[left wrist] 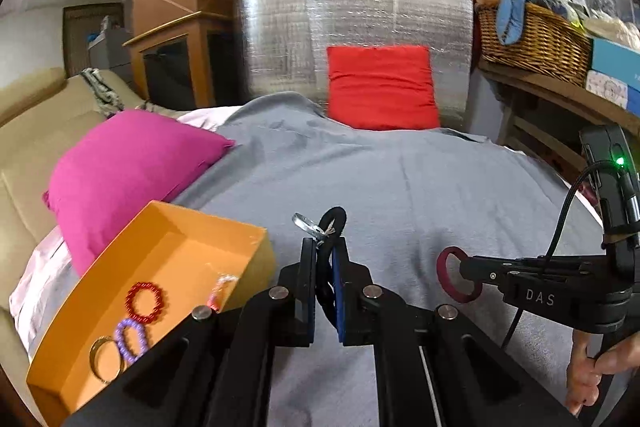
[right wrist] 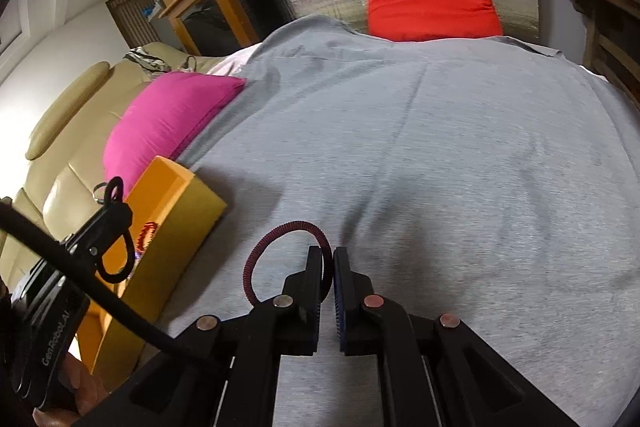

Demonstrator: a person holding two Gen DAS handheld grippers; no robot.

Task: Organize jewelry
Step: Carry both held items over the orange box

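Note:
My left gripper (left wrist: 325, 249) is shut on a black cord bracelet (left wrist: 334, 223) with a silver ring charm, held above the grey sheet just right of the orange box (left wrist: 188, 227). The box holds a red beaded bracelet (left wrist: 145, 302), a purple beaded bracelet (left wrist: 130, 341), a gold ring (left wrist: 105, 359) and a small pink piece (left wrist: 222, 289). My right gripper (right wrist: 328, 251) is shut on a dark red coiled bracelet (right wrist: 276, 239), held low over the sheet. It shows in the left wrist view (left wrist: 454, 275) at the right. The left gripper (right wrist: 114, 205) shows in the right wrist view beside the box (right wrist: 180, 203).
A grey sheet (left wrist: 400, 187) covers the bed. A magenta pillow (left wrist: 128, 167) lies behind the box and a red pillow (left wrist: 380, 87) leans on a silver panel at the back. A beige sofa (right wrist: 68, 131) is left; a wicker basket (left wrist: 532, 35) sits on a shelf at the right.

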